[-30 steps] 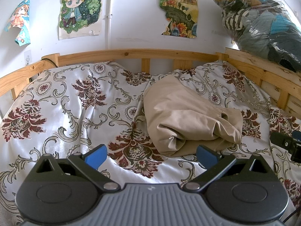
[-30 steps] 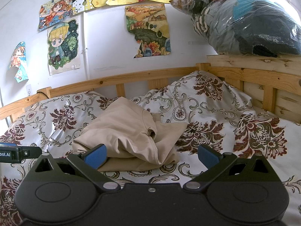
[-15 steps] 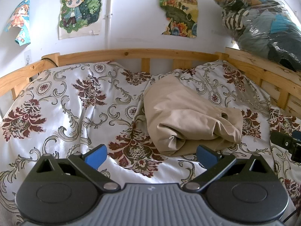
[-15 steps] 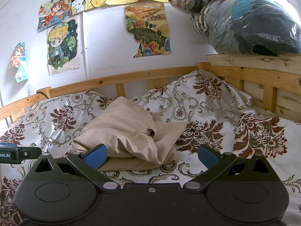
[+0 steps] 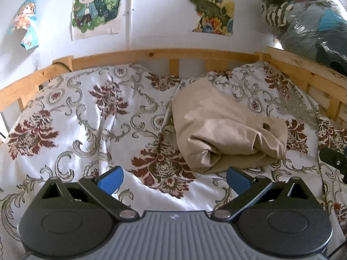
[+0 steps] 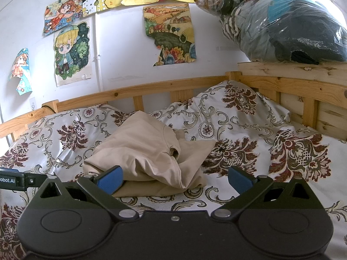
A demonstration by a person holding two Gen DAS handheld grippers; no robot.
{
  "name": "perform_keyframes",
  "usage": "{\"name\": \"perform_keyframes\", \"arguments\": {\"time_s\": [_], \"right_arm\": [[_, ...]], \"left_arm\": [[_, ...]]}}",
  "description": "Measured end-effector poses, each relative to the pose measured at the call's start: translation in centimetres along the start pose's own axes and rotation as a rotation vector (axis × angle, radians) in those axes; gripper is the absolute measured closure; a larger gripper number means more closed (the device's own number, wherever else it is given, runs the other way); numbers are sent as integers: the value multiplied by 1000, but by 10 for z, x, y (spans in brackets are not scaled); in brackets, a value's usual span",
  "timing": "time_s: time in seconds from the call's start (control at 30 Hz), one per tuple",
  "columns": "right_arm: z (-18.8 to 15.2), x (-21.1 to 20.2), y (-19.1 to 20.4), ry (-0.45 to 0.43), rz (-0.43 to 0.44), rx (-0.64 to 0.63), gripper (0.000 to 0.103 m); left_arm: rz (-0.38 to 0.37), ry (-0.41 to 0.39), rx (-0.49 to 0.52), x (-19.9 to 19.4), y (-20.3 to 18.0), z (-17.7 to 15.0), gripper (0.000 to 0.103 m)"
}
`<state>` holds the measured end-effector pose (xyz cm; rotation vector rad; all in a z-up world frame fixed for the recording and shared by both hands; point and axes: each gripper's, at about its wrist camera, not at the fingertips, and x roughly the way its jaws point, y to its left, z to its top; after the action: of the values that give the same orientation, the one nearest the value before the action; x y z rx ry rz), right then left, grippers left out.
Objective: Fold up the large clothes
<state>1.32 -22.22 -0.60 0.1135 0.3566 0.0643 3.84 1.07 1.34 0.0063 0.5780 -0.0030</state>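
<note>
The beige garment (image 5: 225,130) lay bundled on the floral bedspread (image 5: 86,117), toward the headboard side and right of centre in the left wrist view. It was doubled over itself in loose layers with a rolled near edge and a small opening showing in its upper layer. The bundle was compact but uneven; it would fit either a rough fold already made or a heap awaiting folding, and the views did not settle which.

The left gripper (image 5: 173,181) was held above the bedspread, short of the garment, its blue pads (image 5: 110,182) spread wide and holding nothing. The right gripper (image 6: 173,179) was likewise released and empty, its left pad overlapping the garment's near edge in the view; contact could not be confirmed.

Risks noted:
- The bedspread was itself soft and rumpled. A low pinch at the garment's edge could gather the bedspread with it and drag both.
- The layers were stacked loosely. A grasp on one layer only would likely pull the bundle apart and skew any edge alignment.
- The fabric looked thin and limp; lifted from one corner, it would probably sag and twist.
- The wooden bed frame (image 6: 282,86) and a plastic bag of clothes (image 6: 282,21) stood close on the right, limiting room to spread the garment that way.
</note>
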Motion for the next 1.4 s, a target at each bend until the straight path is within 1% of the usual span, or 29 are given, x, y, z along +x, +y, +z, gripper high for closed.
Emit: {"name": "perform_keyframes", "arguments": {"time_s": [0.13,0.3,1.4], "right_arm": [[0,0,0,1,1,0,1],[0,0,1,1,-1,1,1],[1,0,1,3,-1,3,1]], "left_arm": [[4,-23,20,-3,-3,0,1],[-3,-12,17,-2,-3,-1,1],[-7,-5,22,-3,-2,-1,1]]}}
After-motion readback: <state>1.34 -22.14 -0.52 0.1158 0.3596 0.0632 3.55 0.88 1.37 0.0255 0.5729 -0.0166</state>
